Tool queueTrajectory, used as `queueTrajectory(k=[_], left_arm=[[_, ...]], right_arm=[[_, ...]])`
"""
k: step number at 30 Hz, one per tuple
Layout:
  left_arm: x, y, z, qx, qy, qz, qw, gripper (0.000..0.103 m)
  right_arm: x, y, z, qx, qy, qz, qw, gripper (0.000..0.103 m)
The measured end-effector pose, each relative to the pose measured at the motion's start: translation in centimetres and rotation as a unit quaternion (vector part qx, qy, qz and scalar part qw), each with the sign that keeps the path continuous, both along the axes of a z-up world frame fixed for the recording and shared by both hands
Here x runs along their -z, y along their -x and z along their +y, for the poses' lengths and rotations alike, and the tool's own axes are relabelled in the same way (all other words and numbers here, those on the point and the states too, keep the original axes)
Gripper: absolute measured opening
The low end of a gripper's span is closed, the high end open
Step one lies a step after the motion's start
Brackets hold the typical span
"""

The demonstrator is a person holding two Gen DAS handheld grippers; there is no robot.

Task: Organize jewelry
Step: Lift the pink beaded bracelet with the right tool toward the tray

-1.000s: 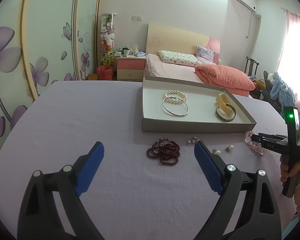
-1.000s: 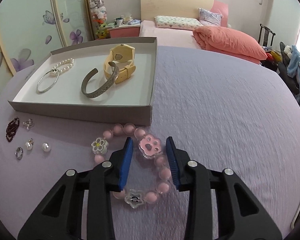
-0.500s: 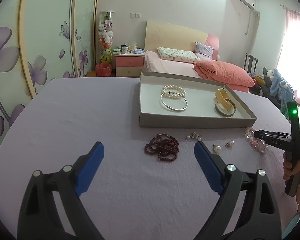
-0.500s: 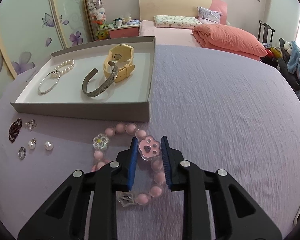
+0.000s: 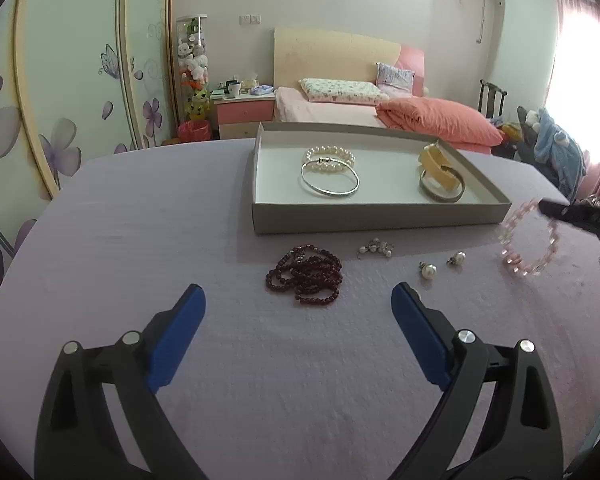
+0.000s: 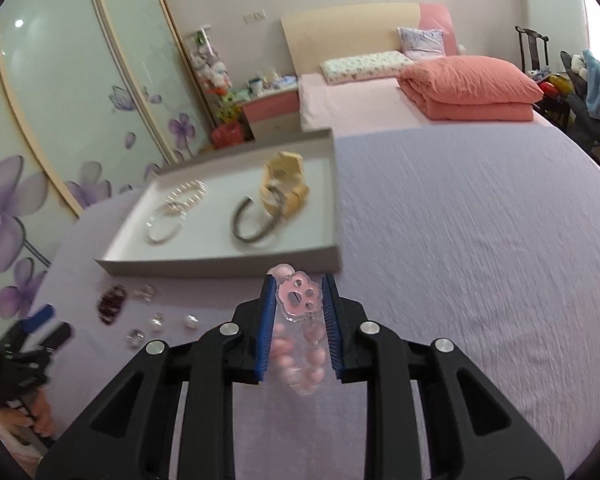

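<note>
My right gripper [image 6: 299, 281] is shut on the pink bead bracelet [image 6: 300, 300], its blue pads pressing the paw charm, and the beads hang clear of the cloth. In the left wrist view the bracelet [image 5: 530, 240] dangles at the far right, just off the corner of the grey tray [image 5: 380, 222]. The tray holds a pearl bracelet [image 5: 330, 158], a silver bangle [image 5: 330, 180], a yellow watch [image 5: 436, 164] and a dark cuff [image 5: 442, 196]. My left gripper [image 5: 296, 292] is open, low over the dark red bead strand [image 5: 306, 276] without touching it.
Pearl earrings [image 5: 428, 270], a small pearl cluster [image 5: 376, 248] and a ring [image 6: 135, 336] lie loose on the lilac cloth in front of the tray. A bed with an orange quilt [image 5: 436, 122] stands behind, and flowered wardrobe doors to the left.
My right gripper closed on the pink bracelet's paw charm and raised it off the cloth, rolling as it rose. My left gripper sank a little closer to the dark red beads, still open.
</note>
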State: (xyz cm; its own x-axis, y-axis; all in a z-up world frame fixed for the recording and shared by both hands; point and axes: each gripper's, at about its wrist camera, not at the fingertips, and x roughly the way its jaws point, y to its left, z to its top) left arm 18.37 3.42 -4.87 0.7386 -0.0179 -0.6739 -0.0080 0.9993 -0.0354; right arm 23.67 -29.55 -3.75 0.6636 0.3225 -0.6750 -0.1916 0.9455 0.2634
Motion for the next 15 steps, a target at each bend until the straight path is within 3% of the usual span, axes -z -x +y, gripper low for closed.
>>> queueTrajectory(k=[8, 15], left_arm=[[1.5, -2.5, -1.2, -0.012, -0.038, 0.030, 0.9988, 0.092], [2.8, -4.9, -1.3, -0.030, -0.044, 0.059, 0.9968, 0.091]], right_arm=[[-1.5, 0.3, 0.3, -0.011, -0.025, -0.012, 1.000, 0.024], [-2.3, 0.6, 0.1, -0.015, -0.036, -0.018, 0.999, 0.024]])
